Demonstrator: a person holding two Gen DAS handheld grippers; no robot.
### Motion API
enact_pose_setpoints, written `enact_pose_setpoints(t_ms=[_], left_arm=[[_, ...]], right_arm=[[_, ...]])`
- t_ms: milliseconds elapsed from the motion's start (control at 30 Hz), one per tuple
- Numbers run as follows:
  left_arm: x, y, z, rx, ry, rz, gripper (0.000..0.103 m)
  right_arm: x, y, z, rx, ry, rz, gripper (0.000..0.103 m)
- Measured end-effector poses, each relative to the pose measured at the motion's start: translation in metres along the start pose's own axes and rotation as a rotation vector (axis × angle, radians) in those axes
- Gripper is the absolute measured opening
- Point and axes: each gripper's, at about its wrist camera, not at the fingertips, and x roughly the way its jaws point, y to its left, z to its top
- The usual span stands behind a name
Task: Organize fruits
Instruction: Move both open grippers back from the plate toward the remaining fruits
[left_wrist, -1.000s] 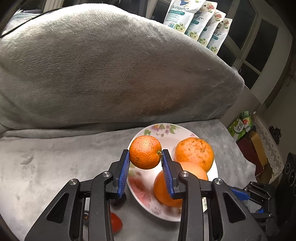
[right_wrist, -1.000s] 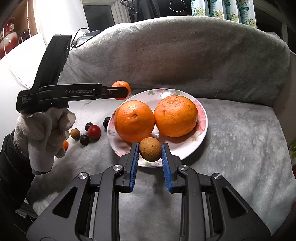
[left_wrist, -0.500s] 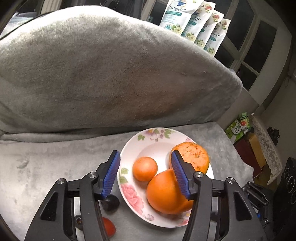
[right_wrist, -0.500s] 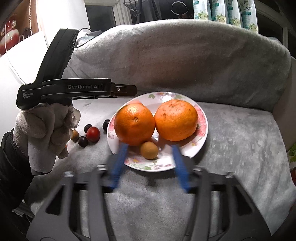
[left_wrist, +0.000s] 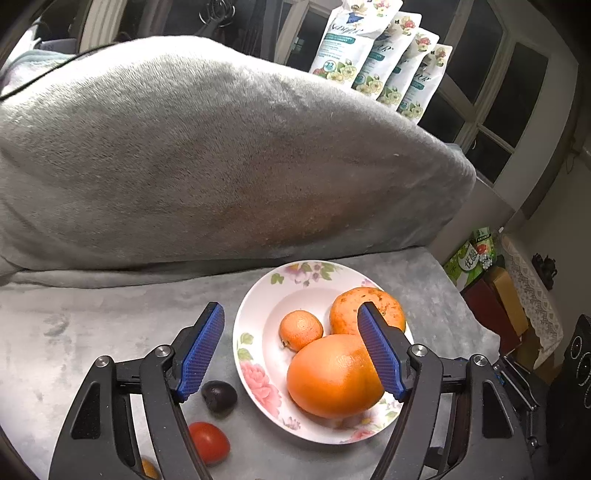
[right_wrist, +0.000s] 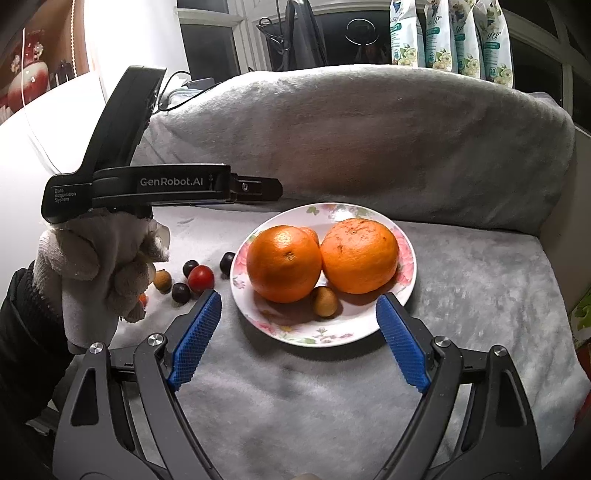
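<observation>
Both grippers are seen empty, their jaws having just been opening, with nothing between them. A second ago the left gripper (left_wrist: 290, 345) was clamped on a small mandarin (left_wrist: 300, 329) above the plate (left_wrist: 255, 317); that fruit is now set down on the plate, at its far side, touching the near orange (left_wrist: 334, 374) and just beside the far orange (left_wrist: 367, 310). The left jaws are held well apart above the plate's left half.

The right gripper (right_wrist: 299, 334) was closed on a small brown fruit (right_wrist: 325, 301) at the plate's near edge a second ago. That fruit is now released and is seen lying on the plate, tucked against the near sides of the two oranges. The right jaws are spread wide, one to each side of the plate's near rim, touching nothing.

Four fruits are thus gathered on the plate. Several small ones are left on the grey surface to the plate's left: a red one (right_wrist: 200, 277), three dark ones, of which one (right_wrist: 227, 262) lies just beside the rim, and a brown one (right_wrist: 162, 280), with a further orange-coloured piece half hidden behind the gloved hand (right_wrist: 99, 266). The task is judged partly done; these loose fruits are probably to be fetched next, and the left gripper is the nearer to them.
</observation>
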Motion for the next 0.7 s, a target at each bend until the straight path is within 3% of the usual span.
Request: enact_pose_setpoints(t_ms=[367,700], left_arm=[[-0.048,0.015,-0.001,-0.007,-0.074,0.037,0.075],[-0.084,0.052,-0.016,-0.036,-0.095,0.091,0.075]], right_arm=[[-0.016,0.022,0.001,-0.022,-0.020,0.033,0.088],[-0.017,0.053,-0.001,-0.054,-0.011,0.107,0.088]])
